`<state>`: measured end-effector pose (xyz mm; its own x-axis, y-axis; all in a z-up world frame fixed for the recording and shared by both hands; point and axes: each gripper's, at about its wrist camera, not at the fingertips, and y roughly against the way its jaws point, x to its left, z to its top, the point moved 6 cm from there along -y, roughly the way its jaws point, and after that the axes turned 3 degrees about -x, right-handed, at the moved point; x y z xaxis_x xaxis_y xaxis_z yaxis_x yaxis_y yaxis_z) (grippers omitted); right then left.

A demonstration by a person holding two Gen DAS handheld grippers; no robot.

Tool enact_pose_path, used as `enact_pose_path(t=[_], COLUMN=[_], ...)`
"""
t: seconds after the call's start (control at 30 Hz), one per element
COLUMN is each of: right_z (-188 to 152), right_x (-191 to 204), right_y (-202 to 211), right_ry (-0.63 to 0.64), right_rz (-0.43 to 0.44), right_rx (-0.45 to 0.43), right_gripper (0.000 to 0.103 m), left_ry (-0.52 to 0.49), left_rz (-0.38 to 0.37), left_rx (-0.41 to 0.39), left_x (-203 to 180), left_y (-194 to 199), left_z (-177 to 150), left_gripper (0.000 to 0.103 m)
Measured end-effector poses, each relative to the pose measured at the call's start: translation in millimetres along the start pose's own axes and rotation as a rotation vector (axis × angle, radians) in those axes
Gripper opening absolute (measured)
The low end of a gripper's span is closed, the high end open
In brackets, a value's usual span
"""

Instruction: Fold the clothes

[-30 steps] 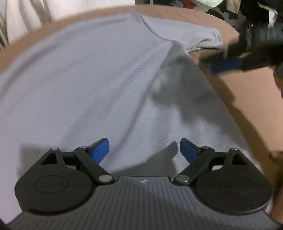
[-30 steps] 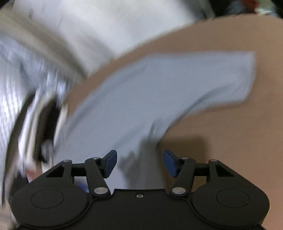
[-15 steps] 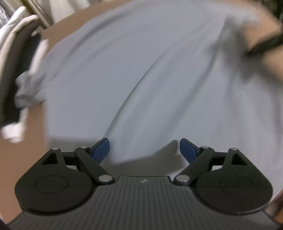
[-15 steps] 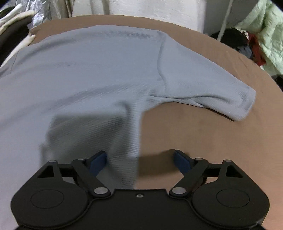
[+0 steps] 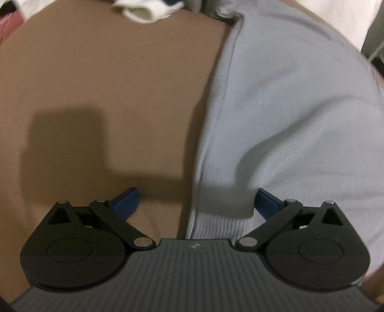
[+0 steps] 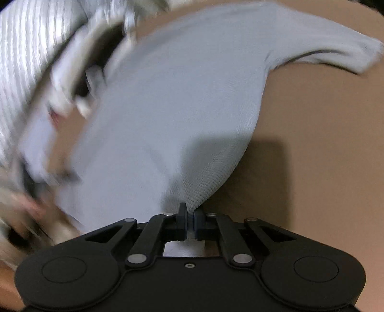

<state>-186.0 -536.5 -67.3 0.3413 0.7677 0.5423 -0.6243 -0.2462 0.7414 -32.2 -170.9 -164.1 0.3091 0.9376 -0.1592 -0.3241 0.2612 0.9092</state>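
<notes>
Left wrist view: grey T-shirt point(image 5: 288, 115) lies flat on the brown bench point(image 5: 96, 84), its hemmed edge running bottom centre to top right. Bare bench fills the left half. White garment point(image 5: 144, 12) at the far edge. Left hand-held gripper point(image 5: 195, 201) straddles the hem, jaws opening wide, pads clear of the cloth.

Right wrist view: right hand-held gripper point(image 6: 189, 219) clamped on a pinch of shirt point(image 6: 180, 108) edge. Sleeve point(image 6: 336, 50) points upper right; bare bench point(image 6: 324, 144) on the right. Left side blurred.

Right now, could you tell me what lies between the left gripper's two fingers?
The grey shirt's side edge and bare brown table, untouched, in the left wrist view; left gripper opening.
</notes>
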Motion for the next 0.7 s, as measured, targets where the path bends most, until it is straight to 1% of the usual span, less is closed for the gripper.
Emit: enact_pose_path(t=[0.07,0.1,0.13,0.17,0.23,0.27,0.3,0.37,0.43,0.5,0.57,0.6,0.63,0.7], right_z=[-1,-4,-11,-17,-33,-41,-46,-66,-82,-99,-109,-114,-123,-137], right_x=[-1,-3,-5,-5,-4,-4,-5,-4,-2,-3,-6,-8,-11,-14], right_y=[18,23,20,13,5,3,1,2,3,10,18,21,22,24], right_ry=[0.007,0.020,0.041,0.047,0.046,0.042,0.035,0.021,-0.011,-0.087,-0.137,-0.152,-0.162,-0.180], right_rz=[0.003,-0.008,-0.035,-0.058,-0.086,-0.079,-0.069,-0.044,-0.016,0.008,-0.003,-0.018,-0.041,-0.070], right_rx=[-0.037,-0.042,-0.027,-0.017,-0.023,-0.041,-0.061,-0.112,-0.173,-0.222,-0.260,-0.267,-0.256,-0.232], right_gripper=[0.007,0.007,0.008,0.011,0.016,0.026,0.041,0.057,0.057,0.058,0.060,0.064,0.064,0.064], left_ry=[-0.044,-0.068,-0.077,-0.069,-0.046,-0.044,-0.052,-0.071,-0.085,-0.090,-0.093,-0.086,-0.067,-0.036], left_rz=[-0.012,-0.013,-0.012,-0.014,-0.025,-0.027,-0.027,-0.026,-0.028,-0.038,-0.055,-0.067,-0.076,-0.054], left_rx=[0.012,0.015,0.019,0.014,-0.006,-0.019,-0.021,-0.021,-0.015,-0.011,-0.006,0.002,0.020,0.080], left_x=[3,5,7,9,12,12,11,8,5,2,-1,-3,-3,-4], left_y=[6,6,5,4,4,6,7,8,10,12,13,15,16,15], left_z=[-10,-15,-18,-21,-25,-27,-28,-32,-35,-38,-41,-42,-43,-41], left_gripper=[0.103,0.103,0.103,0.103,0.103,0.103,0.103,0.103,0.103,0.103,0.103,0.103,0.103,0.103])
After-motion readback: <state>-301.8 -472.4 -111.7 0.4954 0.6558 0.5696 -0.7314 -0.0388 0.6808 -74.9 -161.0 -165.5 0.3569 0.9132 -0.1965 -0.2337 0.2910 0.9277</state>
